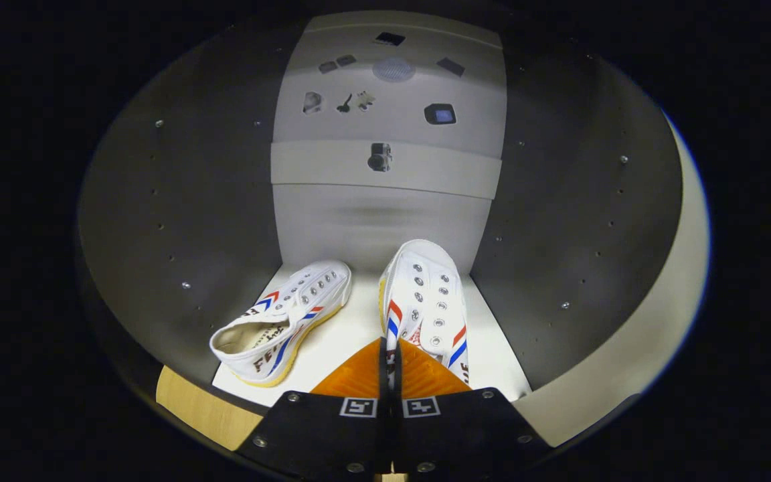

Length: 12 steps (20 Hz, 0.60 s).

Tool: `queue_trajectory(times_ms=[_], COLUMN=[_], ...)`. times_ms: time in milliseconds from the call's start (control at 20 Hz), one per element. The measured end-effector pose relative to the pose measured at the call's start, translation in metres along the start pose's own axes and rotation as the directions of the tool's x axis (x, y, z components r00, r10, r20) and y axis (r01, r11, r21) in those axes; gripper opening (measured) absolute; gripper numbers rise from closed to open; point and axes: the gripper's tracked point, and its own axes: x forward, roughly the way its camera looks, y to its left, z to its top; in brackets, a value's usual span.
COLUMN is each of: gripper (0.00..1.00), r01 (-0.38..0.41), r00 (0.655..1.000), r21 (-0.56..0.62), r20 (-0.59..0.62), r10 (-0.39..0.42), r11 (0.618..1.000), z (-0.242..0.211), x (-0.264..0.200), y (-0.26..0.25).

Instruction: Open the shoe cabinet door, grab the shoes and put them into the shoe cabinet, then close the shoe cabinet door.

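Two white canvas shoes sit on the pale floor of the open shoe cabinet [178,221], between its dark side walls and short of its light back panel. The left shoe [283,323] lies tipped onto its side, opening facing outward, toe angled toward the back, its yellowish sole edge and red and blue stripes showing. The right shoe [425,301] stands upright, toe pointing at the back panel, metal eyelets in two rows, no laces visible. Its heel rim appears pinched between the nearly closed fingers of the gripper [390,365], though the contact is partly hidden.
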Motion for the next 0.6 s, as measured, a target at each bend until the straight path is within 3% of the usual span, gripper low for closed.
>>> queue_trajectory(times_ms=[600], gripper=[0.01], r01=[0.039], r00=[0.997], r21=[-0.032], r20=[-0.063], r10=[-0.041], r11=[0.999], z=[-0.008], x=[0.051], y=[0.015])
